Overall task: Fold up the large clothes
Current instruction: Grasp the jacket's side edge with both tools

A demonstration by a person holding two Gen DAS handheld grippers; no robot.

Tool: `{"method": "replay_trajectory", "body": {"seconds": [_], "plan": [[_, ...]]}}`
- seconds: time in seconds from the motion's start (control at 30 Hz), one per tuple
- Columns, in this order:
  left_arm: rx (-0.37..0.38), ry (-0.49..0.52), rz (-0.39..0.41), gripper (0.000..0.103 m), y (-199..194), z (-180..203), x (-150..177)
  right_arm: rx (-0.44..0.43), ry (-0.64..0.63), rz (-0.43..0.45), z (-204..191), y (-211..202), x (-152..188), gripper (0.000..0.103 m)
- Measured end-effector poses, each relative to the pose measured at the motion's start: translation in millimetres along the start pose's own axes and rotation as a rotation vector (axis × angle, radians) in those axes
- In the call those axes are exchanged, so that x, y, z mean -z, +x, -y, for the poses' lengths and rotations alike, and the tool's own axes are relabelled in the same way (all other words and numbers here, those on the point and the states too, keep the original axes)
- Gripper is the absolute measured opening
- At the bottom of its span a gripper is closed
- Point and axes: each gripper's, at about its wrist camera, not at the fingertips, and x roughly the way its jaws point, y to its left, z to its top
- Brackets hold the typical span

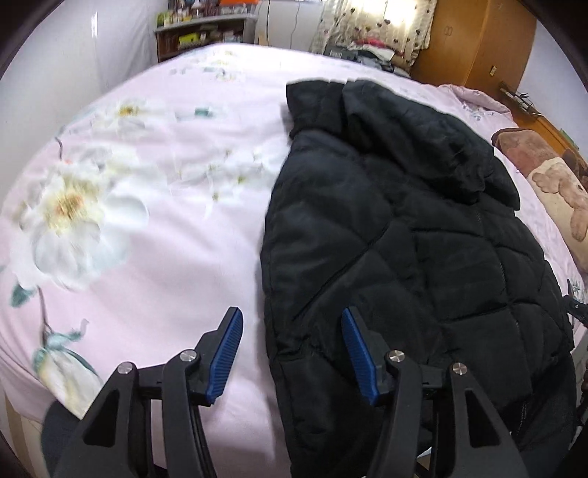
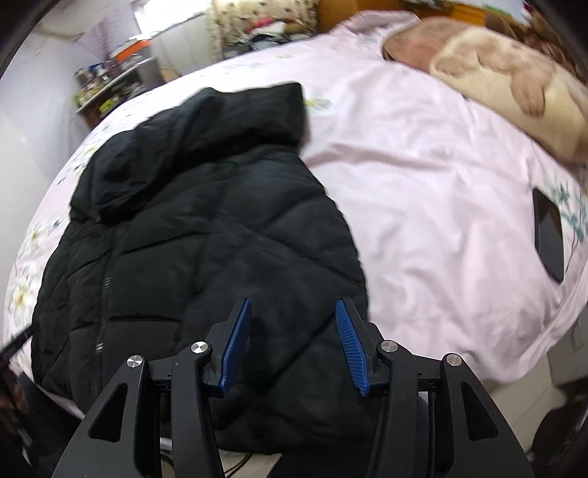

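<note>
The left gripper has its blue-padded jaws spread apart with nothing pinched between them. The left-hand edge of the black quilted jacket runs up through the gap, so the right pad sits over dark fabric and the left pad over the bare pink floral bedsheet. Whether the pads touch the cloth cannot be told from this view.

The right gripper is likewise parted and empty, hovering over the jacket near its hem, close to the garment's right-hand edge; both pads have dark fabric behind them.

Ahead of both claws the jacket lies flat on the sheet, front up, with its zipper running lengthwise (left of the right claw). Its hem hangs towards the near edge of the bed, and its hood lies at the far end, straight ahead.

To the right of the right claw, well apart from the jacket, a dark phone lies on the sheet. Farther ahead and to the right sits a brown and cream plush blanket.

Beyond the bed, far ahead of the left claw, stand a cluttered shelf, a patterned curtain and a wooden wardrobe.
</note>
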Motion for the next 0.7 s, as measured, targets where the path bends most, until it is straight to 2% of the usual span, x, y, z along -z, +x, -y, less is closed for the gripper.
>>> {"method": "replay_trajectory", "body": {"seconds": [0.07, 0.17, 0.37, 0.4, 0.47, 0.57, 0.7], "plan": [[0.043, -0.015, -0.027, 0.061, 8.2, -0.2, 4.7, -0.020, 0.031, -0.026, 8.2, 7.5, -1.6, 0.049], [0.058, -0.015, -0.043, 0.063, 16.3, 4.3, 10.1, -0.031, 0.054, -0.047, 15.0, 14.9, -4.6, 0.049], [0.051, -0.004, -0.044, 0.067, 19.7, 11.4, 13.2, -0.030, 0.121, -0.013, 29.6, 9.7, -8.4, 0.050], [0.053, -0.004, -0.044, 0.067, 19.8, 11.2, 14.6, -0.028, 0.127, -0.020, 33.5, 10.5, -7.9, 0.053], [0.060, -0.014, -0.050, 0.068, 22.2, 9.9, 16.0, -0.052, 0.148, -0.071, 40.9, 18.1, -5.4, 0.058], [0.081, -0.038, -0.064, 0.068, 24.9, 8.0, 21.0, -0.115, 0.161, -0.158, 44.4, 31.3, -3.5, 0.058], [0.084, -0.009, -0.087, 0.069, 28.7, 12.6, 26.1, -0.153, 0.171, -0.210, 43.6, 37.3, -1.3, 0.059]]}}
